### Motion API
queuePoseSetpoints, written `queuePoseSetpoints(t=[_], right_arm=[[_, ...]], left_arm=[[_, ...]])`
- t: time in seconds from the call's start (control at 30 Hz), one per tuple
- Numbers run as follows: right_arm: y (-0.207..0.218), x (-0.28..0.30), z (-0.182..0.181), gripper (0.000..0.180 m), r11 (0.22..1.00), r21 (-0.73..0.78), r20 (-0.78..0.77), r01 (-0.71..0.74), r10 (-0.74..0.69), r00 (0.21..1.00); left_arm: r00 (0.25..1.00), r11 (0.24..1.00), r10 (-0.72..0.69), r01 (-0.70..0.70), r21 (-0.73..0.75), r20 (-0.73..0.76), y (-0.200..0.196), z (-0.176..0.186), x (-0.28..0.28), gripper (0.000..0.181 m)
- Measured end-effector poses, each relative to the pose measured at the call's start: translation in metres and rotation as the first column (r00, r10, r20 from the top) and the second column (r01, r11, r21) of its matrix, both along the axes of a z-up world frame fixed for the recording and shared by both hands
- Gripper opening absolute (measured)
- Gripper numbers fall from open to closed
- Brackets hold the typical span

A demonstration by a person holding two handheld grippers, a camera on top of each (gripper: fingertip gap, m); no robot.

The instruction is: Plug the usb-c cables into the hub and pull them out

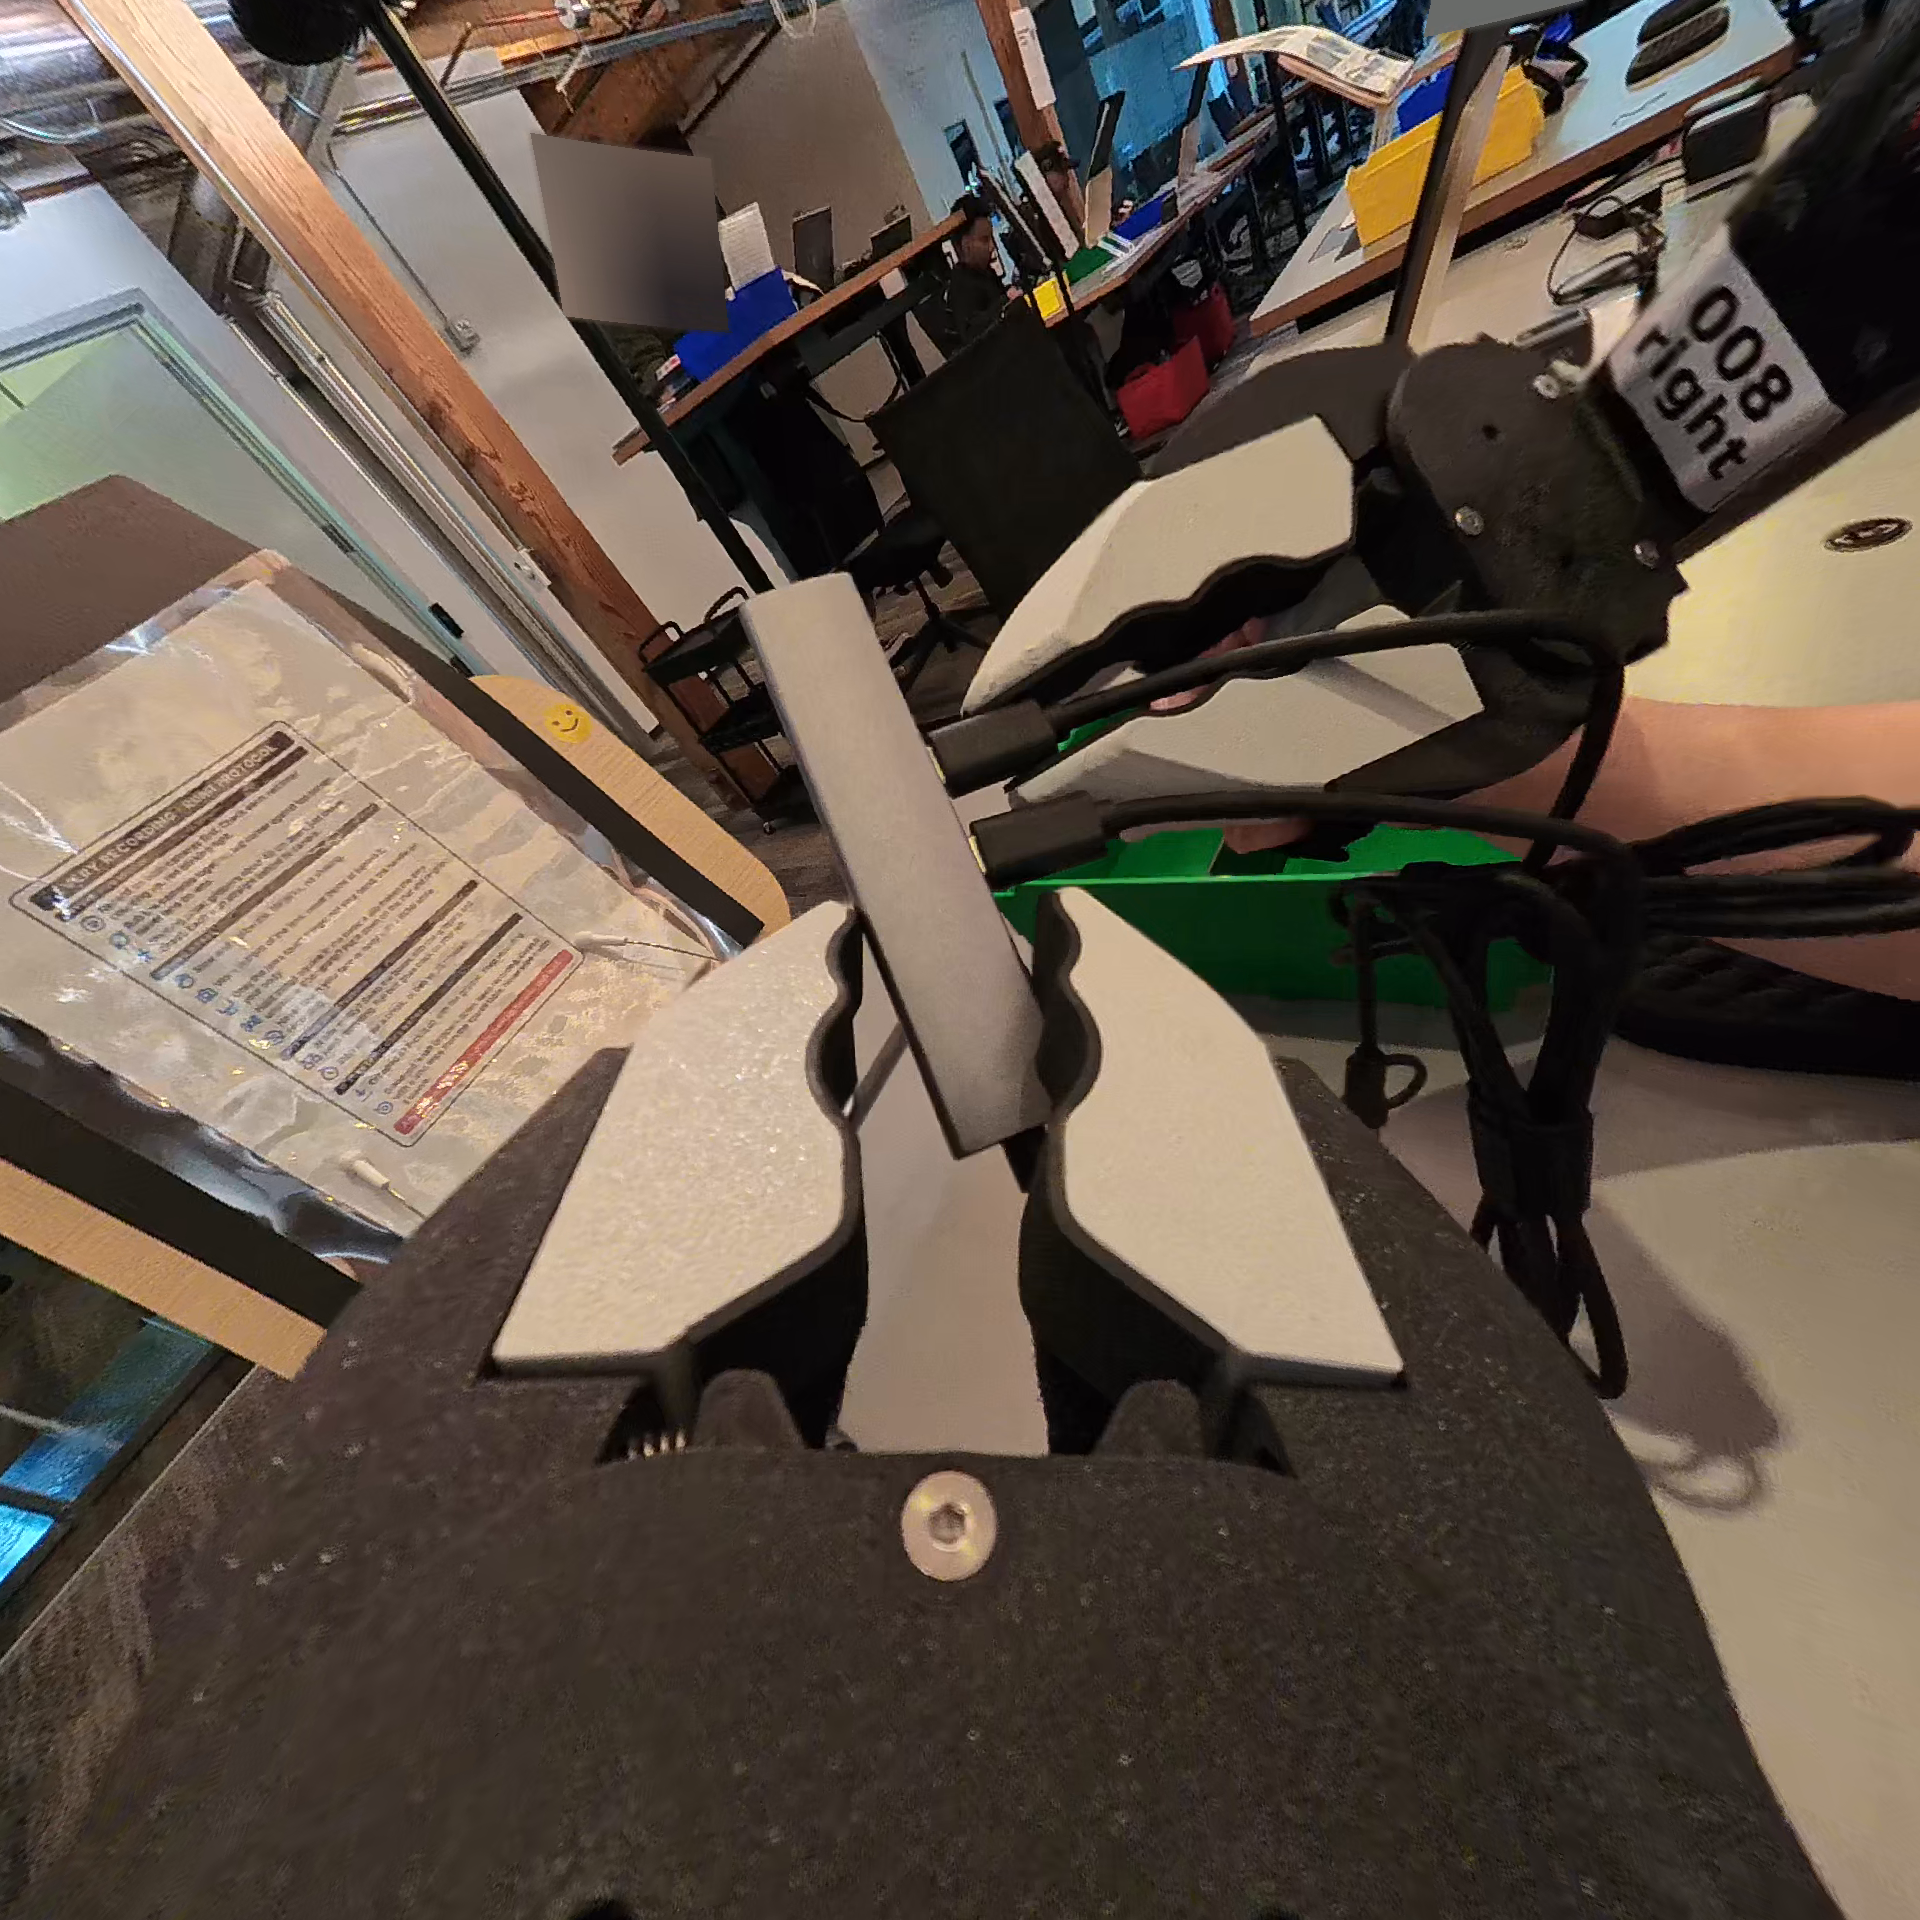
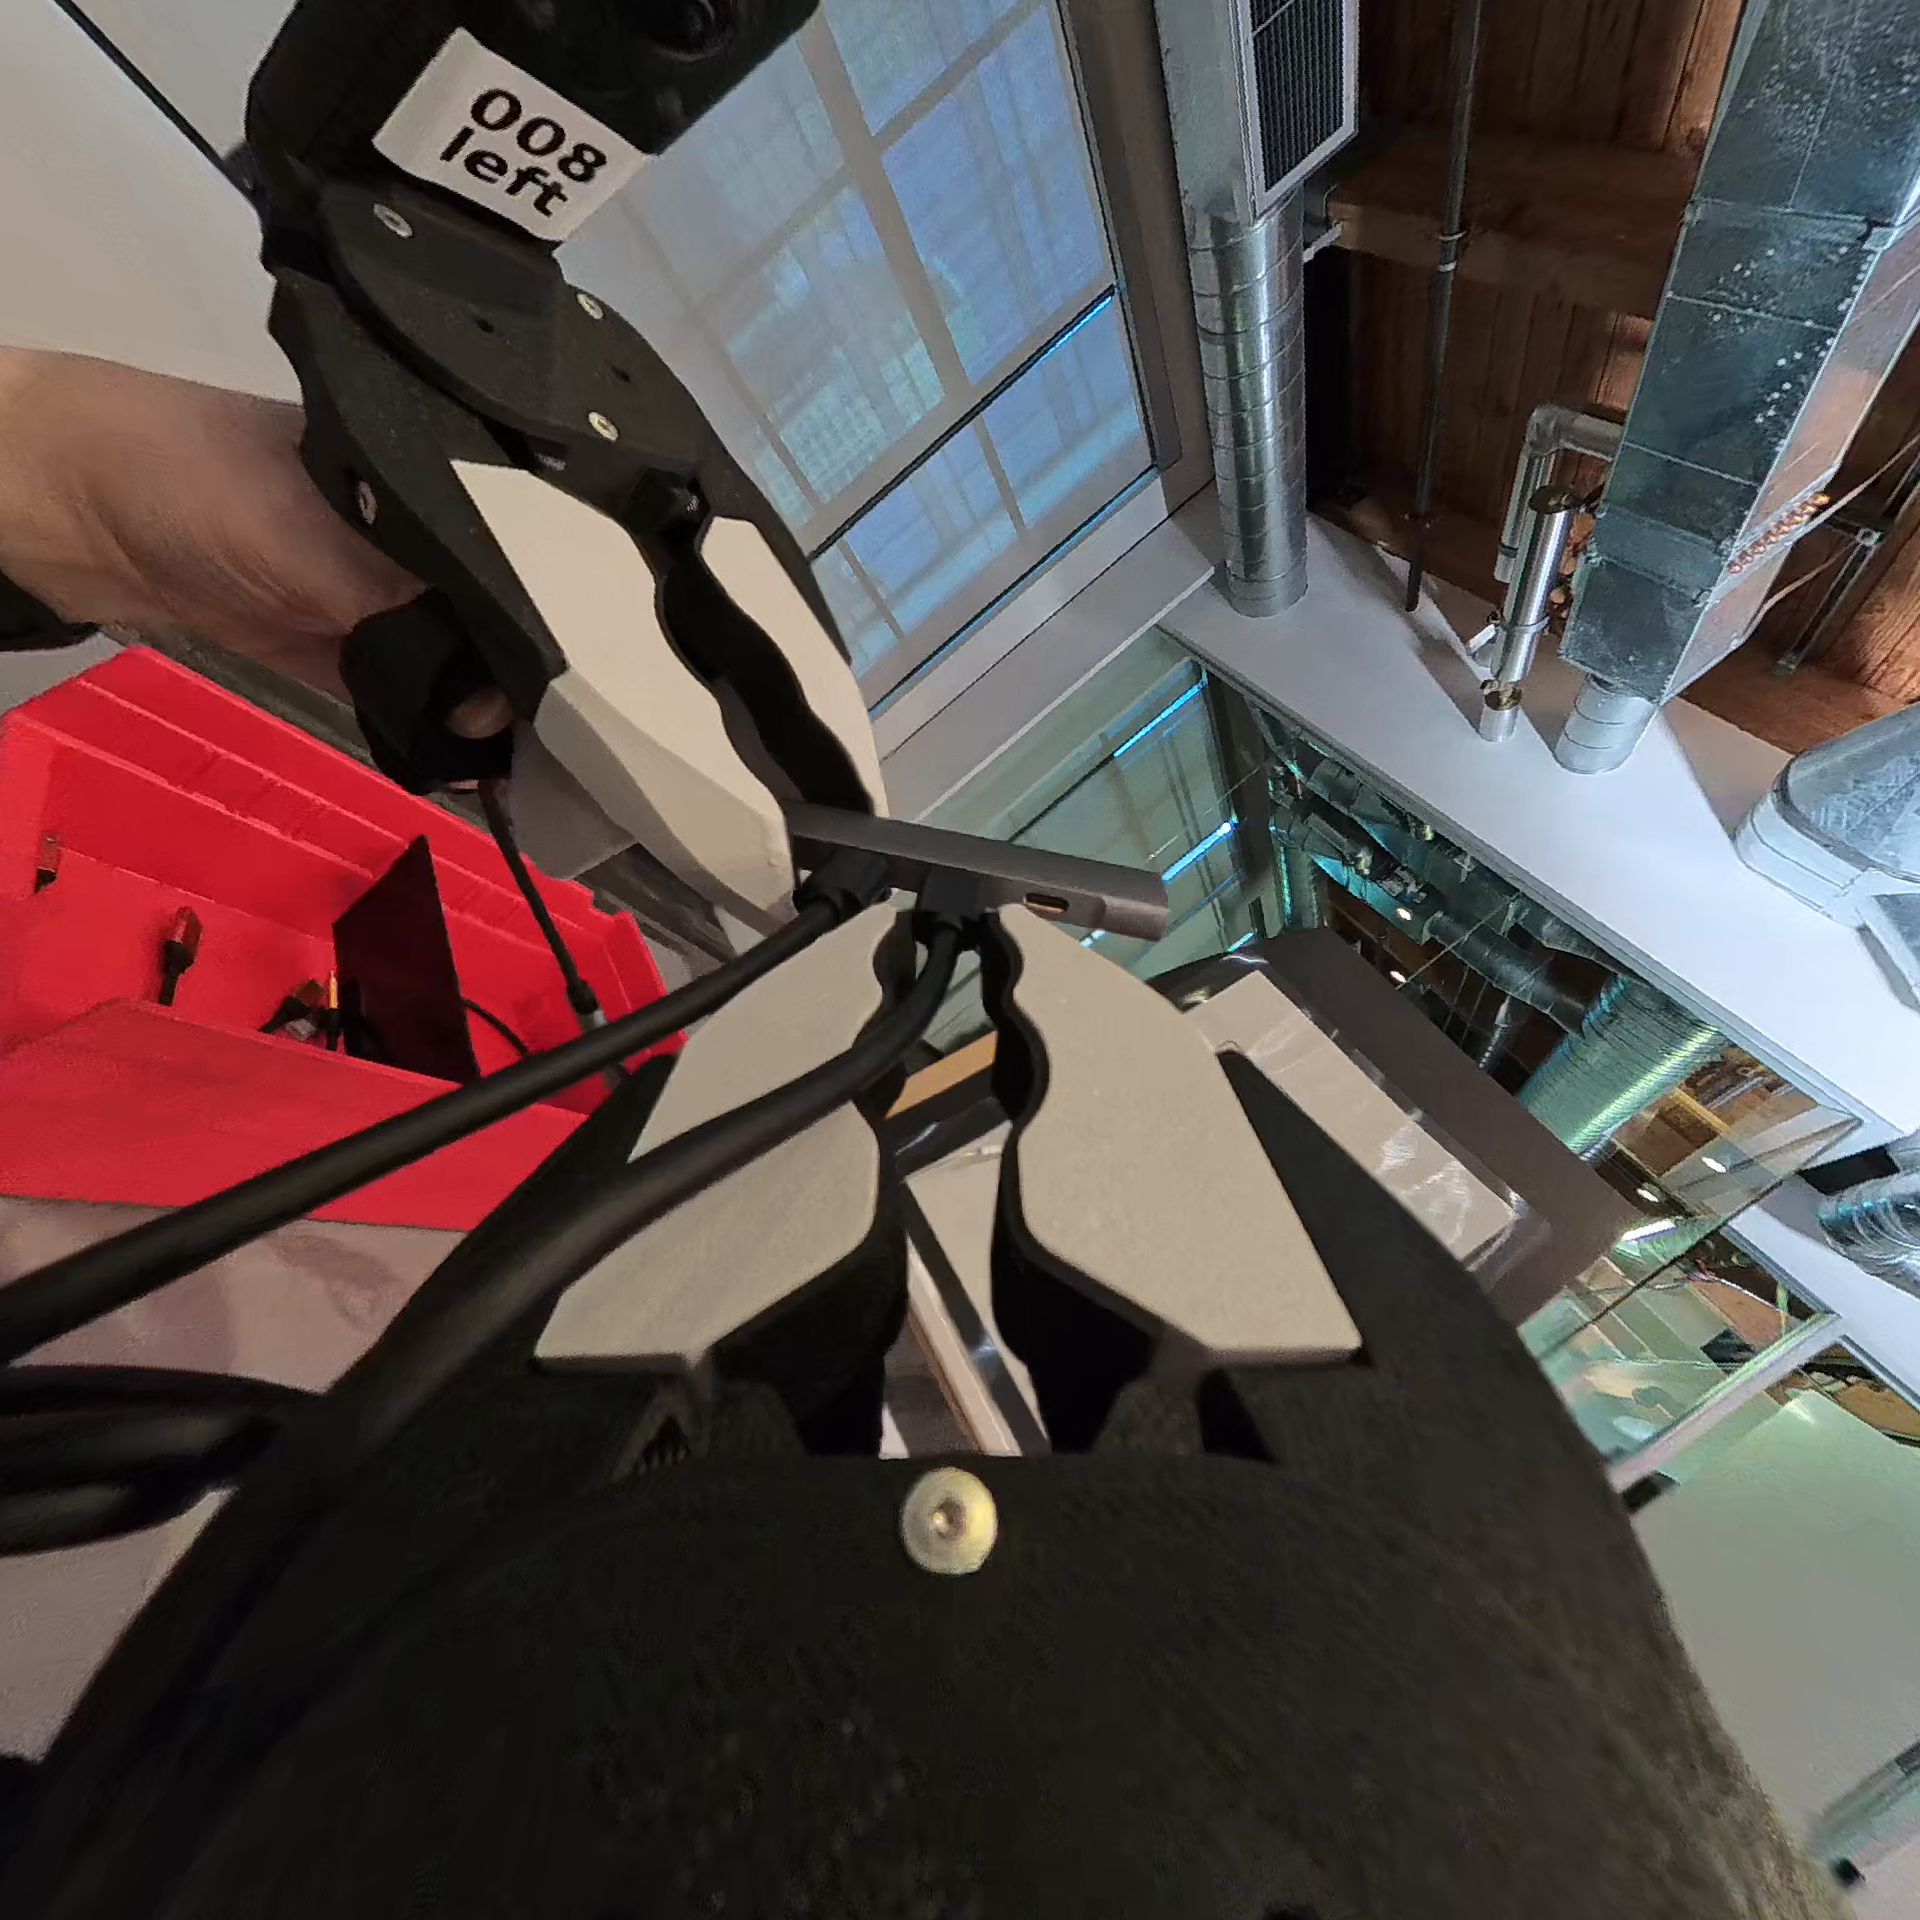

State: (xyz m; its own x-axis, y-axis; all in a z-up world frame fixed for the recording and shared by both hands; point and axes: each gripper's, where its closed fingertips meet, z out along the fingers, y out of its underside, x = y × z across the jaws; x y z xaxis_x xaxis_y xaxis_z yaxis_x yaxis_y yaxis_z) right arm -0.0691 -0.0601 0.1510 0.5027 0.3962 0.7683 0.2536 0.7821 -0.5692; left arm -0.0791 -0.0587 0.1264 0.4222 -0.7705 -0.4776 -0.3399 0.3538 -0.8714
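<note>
My left gripper [image 1: 945,935] is shut on a slim grey hub [image 1: 831,707] and holds it tilted in the air. Two black USB-C plugs sit in the hub's right edge: an upper plug [image 1: 987,743] and a lower plug [image 1: 1039,847]. My right gripper [image 1: 1003,738] comes in from the right, and its tips close around the upper plug. In the right wrist view, my right gripper [image 2: 940,930] holds that plug [image 2: 951,894] against the hub [image 2: 1091,883]. The second plug [image 2: 842,883] sits to its left, and an empty port [image 2: 1044,902] to its right. The left gripper [image 2: 821,831] clamps the hub's far end.
A green bin [image 1: 1247,935] stands behind the hub. A red bin [image 2: 208,831] with small parts lies beyond the left gripper. A tied bundle of black cable [image 1: 1538,1091] hangs over the white table [image 1: 1766,1351]. A laminated sheet [image 1: 312,883] lies at the left. My two grippers' fingertips are within a few centimetres of each other.
</note>
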Motion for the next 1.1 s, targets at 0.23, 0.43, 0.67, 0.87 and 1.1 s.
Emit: queuePoseSetpoints(t=[0.23,0.43,0.67,0.87,1.1], right_arm=[[0.001,0.001,0.002,0.015,0.998,0.055,0.004,0.040,-0.041,0.999],[0.003,0.002,0.003,0.017,0.996,0.067,-0.017,0.051,-0.050,0.999],[0.006,0.006,0.007,0.019,0.996,0.066,-0.073,0.064,-0.059,0.996],[0.005,0.012,0.009,0.013,0.995,0.087,-0.095,0.044,-0.035,0.995],[0.004,0.009,0.010,0.011,0.997,0.062,-0.120,0.049,-0.041,0.992]], left_arm=[[0.999,0.999,0.002,-0.001,-0.038,0.034,0.002,0.007,0.000,0.028],[0.998,0.998,0.023,-0.019,-0.059,0.058,0.006,0.009,-0.001,0.026],[0.995,0.994,0.040,-0.030,-0.106,0.091,0.011,0.011,0.001,0.025],[0.982,0.984,0.069,-0.039,-0.172,0.177,0.018,0.017,-0.006,0.024],[0.983,0.984,0.080,-0.051,-0.173,0.167,0.019,0.016,-0.007,0.025]])
